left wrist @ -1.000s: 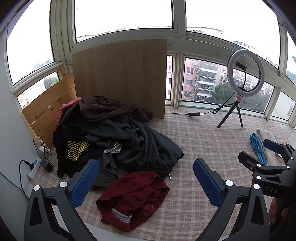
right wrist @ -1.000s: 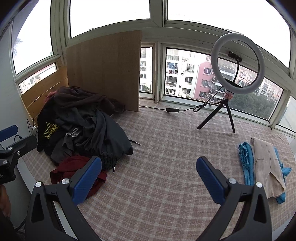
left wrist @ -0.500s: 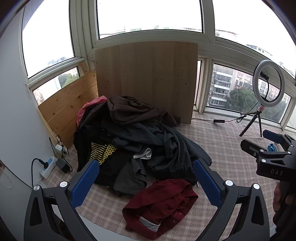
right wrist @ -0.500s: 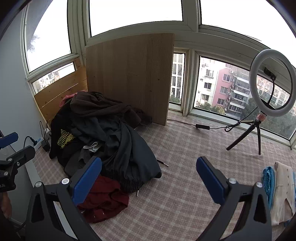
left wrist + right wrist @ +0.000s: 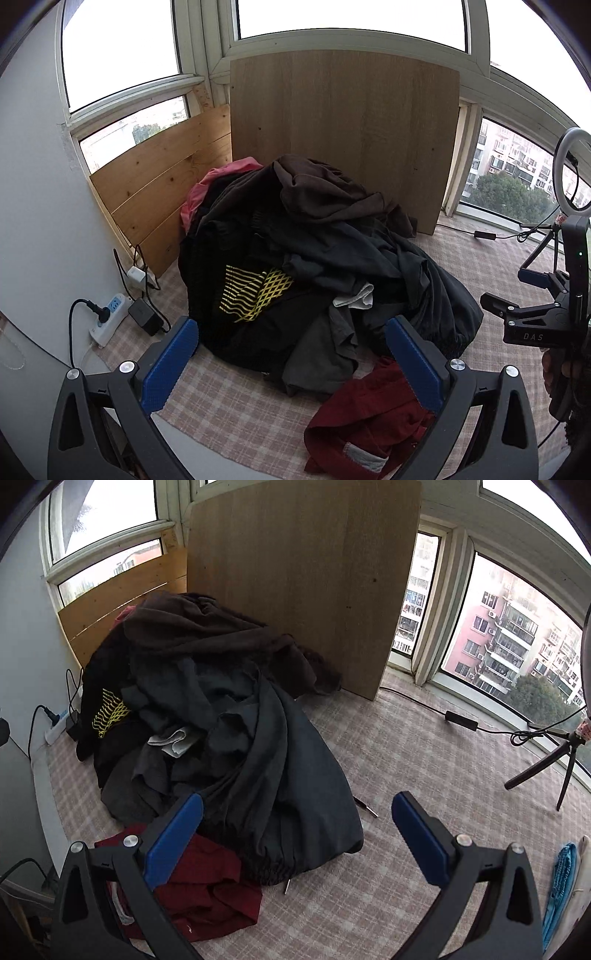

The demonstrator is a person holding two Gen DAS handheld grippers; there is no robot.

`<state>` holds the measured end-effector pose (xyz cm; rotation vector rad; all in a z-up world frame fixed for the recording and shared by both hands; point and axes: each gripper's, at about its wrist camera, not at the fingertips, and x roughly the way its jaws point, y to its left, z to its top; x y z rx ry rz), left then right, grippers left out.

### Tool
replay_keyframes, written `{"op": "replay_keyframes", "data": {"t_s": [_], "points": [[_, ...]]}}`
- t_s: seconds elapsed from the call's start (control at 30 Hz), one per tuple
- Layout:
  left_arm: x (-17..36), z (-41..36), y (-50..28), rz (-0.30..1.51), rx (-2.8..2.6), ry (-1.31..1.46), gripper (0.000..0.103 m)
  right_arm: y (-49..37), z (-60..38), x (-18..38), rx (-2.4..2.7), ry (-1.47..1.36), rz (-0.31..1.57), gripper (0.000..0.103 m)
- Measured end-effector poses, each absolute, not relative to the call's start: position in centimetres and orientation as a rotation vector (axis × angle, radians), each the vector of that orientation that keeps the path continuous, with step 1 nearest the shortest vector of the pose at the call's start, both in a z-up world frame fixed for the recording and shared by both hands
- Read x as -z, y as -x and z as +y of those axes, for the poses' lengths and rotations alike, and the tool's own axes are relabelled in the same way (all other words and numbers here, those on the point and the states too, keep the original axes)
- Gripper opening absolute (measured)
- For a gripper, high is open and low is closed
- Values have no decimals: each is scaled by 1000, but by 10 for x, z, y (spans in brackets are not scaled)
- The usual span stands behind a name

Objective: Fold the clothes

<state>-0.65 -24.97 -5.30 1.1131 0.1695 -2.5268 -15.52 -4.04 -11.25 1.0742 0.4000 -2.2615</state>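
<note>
Your checked cloth surface (image 5: 424, 746) carries a big heap of dark clothes (image 5: 332, 258), piled against the upright wooden board (image 5: 343, 140) at the window. A dark grey garment (image 5: 291, 775) drapes down the heap's near right side. A dark red garment (image 5: 373, 417) lies crumpled at the heap's front edge, just beside it. Your left gripper (image 5: 291, 362) hangs above the pile with its blue pads spread wide, holding nothing. Your right gripper (image 5: 295, 834) is spread just as wide and empty, over the grey and red garments. A folded teal piece (image 5: 561, 882) lies well apart at the right edge.
</note>
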Motion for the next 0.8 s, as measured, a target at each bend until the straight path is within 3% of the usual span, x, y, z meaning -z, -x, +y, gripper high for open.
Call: {"op": "replay_keyframes", "data": {"t_s": [0.27,0.47,0.53,0.6,0.7,0.8], "points": [[97,-270,18,247,2493,-1265,102,185,-99,169,2088,-1182,478,103],[120,-283,16,291,2455,-1327,102,209,-153,218,2023,-1235,645,103],[127,-286,13,320,2445,-1344,102,219,-154,222,1947,-1313,548,90],[136,-287,10,351,2442,-1364,102,229,-154,219,1881,-1387,444,28],[152,-284,8,384,2465,-1395,101,232,-159,191,1858,-1393,436,15],[171,-267,7,350,2512,-1449,101,229,-159,140,1872,-1317,341,11]]}}
